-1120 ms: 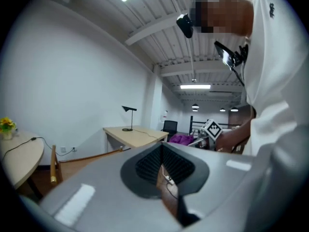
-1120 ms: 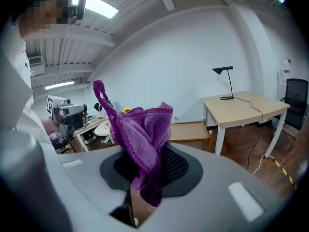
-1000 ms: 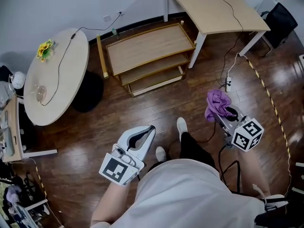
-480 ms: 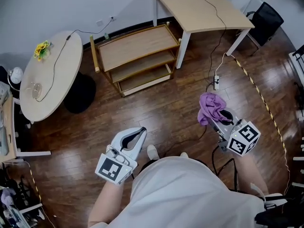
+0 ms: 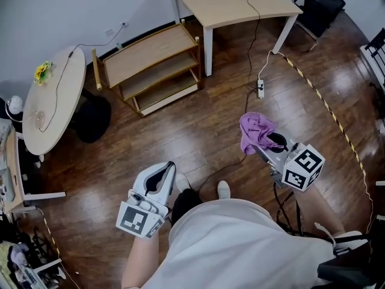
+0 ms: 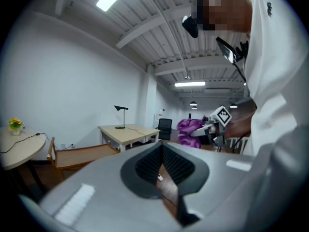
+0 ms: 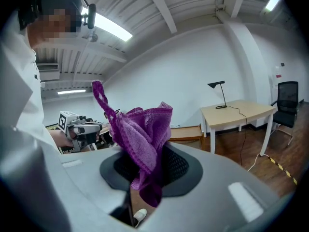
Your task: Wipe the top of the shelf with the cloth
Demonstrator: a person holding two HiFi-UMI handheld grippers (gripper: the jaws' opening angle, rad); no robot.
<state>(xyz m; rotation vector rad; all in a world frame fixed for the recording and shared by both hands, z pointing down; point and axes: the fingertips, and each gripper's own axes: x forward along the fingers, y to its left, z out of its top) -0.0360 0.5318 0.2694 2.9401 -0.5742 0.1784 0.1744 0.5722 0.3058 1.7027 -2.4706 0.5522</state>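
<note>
The wooden three-tier shelf (image 5: 149,54) stands by the far wall, with nothing on its top board. It also shows far off in the left gripper view as the shelf (image 6: 79,153) and in the right gripper view as the shelf (image 7: 186,133). My right gripper (image 5: 267,144) is shut on a crumpled purple cloth (image 5: 255,131), held over the dark wood floor well short of the shelf. That cloth (image 7: 142,129) bunches up from the right gripper (image 7: 149,170). My left gripper (image 5: 169,167) hangs low at my left side, jaws together and holding nothing, as the left gripper (image 6: 161,151) confirms.
A round table (image 5: 57,110) with yellow flowers (image 5: 42,72) and a cable stands left of the shelf. A light desk (image 5: 228,2) is to its right, with a black chair (image 5: 319,8) beyond. A power strip (image 5: 260,89) and striped floor tape (image 5: 328,110) lie ahead right.
The shelf and tables have slid left in the head view and look smaller. My right gripper with the cloth drifted slightly left; the left gripper sank a little lower.
</note>
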